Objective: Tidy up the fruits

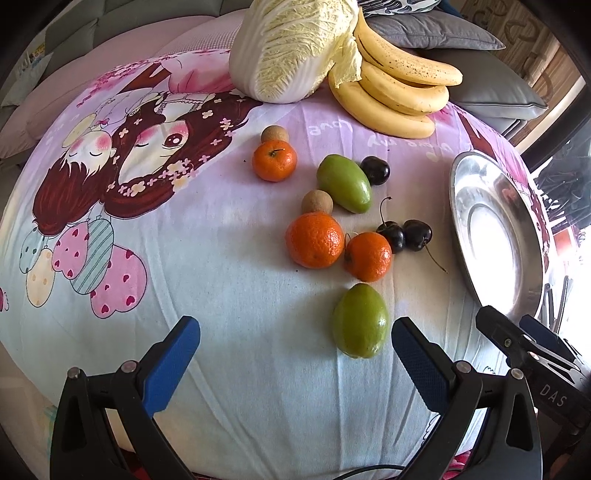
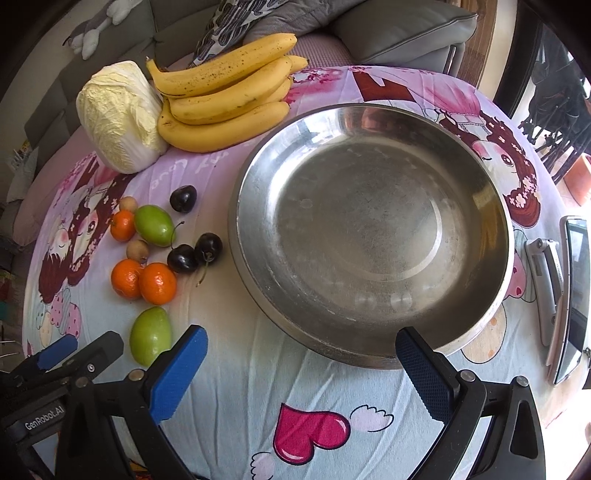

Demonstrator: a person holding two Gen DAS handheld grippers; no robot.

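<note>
Fruit lies loose on the cartoon-printed cloth worktop (image 1: 229, 280): smooth green mangoes (image 1: 361, 320), dimpled orange tangerines (image 1: 314, 240), glossy dark cherries (image 1: 416, 235). Left tool (image 1: 295, 363) hovers low, spread wide, empty. Right tool (image 2: 301, 373), equally wide and empty, faces the round steel basin (image 2: 255, 192).

Cabbage (image 2: 120, 116), phone (image 2: 574, 291), cartoon tablecloth (image 2: 295, 406), sofa cushions (image 2: 402, 29)

— From the left gripper (image 1: 295, 362) we look low and forward across the tablecloth (image 1: 229, 295), small fruits close ahead, the steel bowl (image 1: 480, 206) at our right edge.

— From the right gripper (image 2: 301, 373) we face that bowl nearly head-on, near. Both views share the bananas (image 2: 225, 92), cabbage (image 2: 118, 114) and fruits.
</note>
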